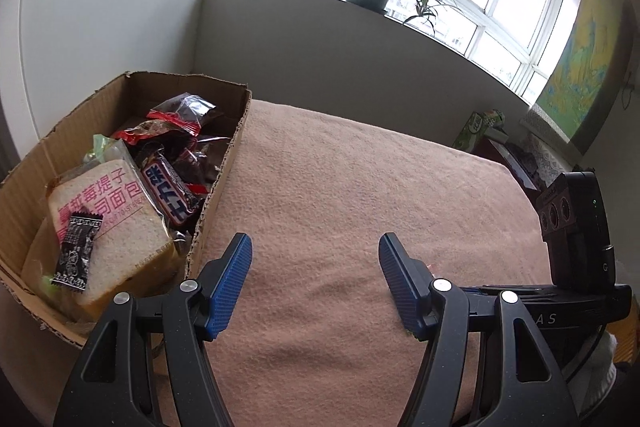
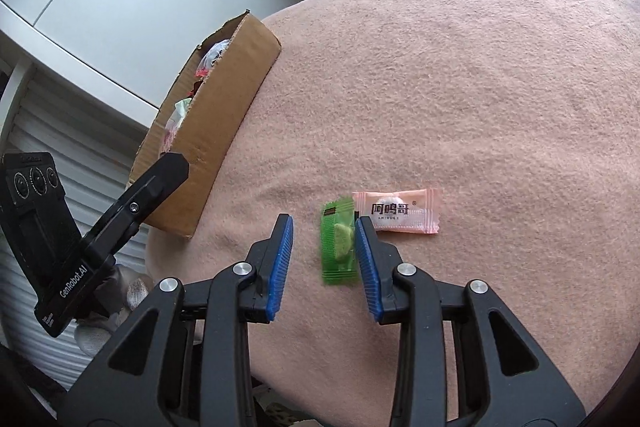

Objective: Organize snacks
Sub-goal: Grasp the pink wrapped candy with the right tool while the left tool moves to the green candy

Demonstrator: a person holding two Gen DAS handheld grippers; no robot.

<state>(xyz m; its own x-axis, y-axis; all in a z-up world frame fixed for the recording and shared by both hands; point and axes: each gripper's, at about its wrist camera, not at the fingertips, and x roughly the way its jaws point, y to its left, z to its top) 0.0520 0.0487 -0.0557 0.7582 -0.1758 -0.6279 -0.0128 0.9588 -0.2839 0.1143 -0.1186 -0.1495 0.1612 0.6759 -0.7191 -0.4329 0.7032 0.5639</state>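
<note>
Pink printed Chinese characters on the sliced bread pack (image 1: 108, 223) in the cardboard box (image 1: 224, 163): "蔓越莓提子" over a partly covered line ending in "司面包", with small Latin print below, too small to read. White characters "士力架" on the dark chocolate bar wrapper (image 1: 176, 193) beside the bread. "阿鸣哥" in dark characters on the pink candy wrapper (image 2: 396, 213), with a small Latin line beneath, not legible. "GenRobot.AI" in white on the black device housing (image 2: 74, 283). Letters "A S" on the black gripper body (image 1: 548, 319).
</note>
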